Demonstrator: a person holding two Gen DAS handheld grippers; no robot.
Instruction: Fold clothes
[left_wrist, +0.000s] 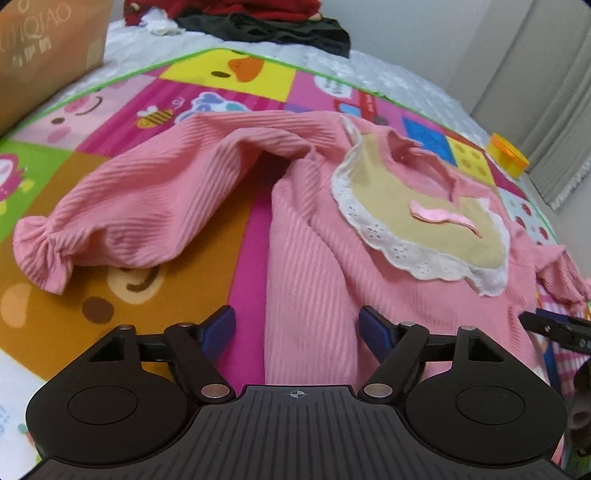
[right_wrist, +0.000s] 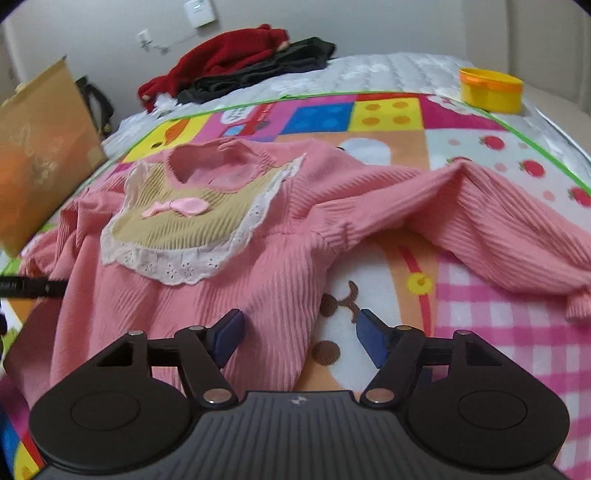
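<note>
Left wrist view looks down on a pink ribbed top (left_wrist: 306, 280) spread front-up on a colourful cartoon play mat (left_wrist: 110, 295) that covers a bed. The left gripper (left_wrist: 297, 328) hangs over the top's lower body, its blue fingers (left_wrist: 221, 328) spread wide with nothing clamped; pink cloth lies beneath the gap. One sleeve (left_wrist: 122, 218) arches out over the mat to the left. A tan bib collar (left_wrist: 417, 221) edged in white lace carries a small pink bow (left_wrist: 443, 216). From the right wrist view, the right gripper (right_wrist: 299, 338) likewise stands open and empty above the top's side edge, where cloth meets mat. A yellow tub (right_wrist: 491, 90) sits at the mat's far corner, and red and dark clothes (right_wrist: 236, 66) lie heaped beyond, near a cardboard box (right_wrist: 44, 147).
</note>
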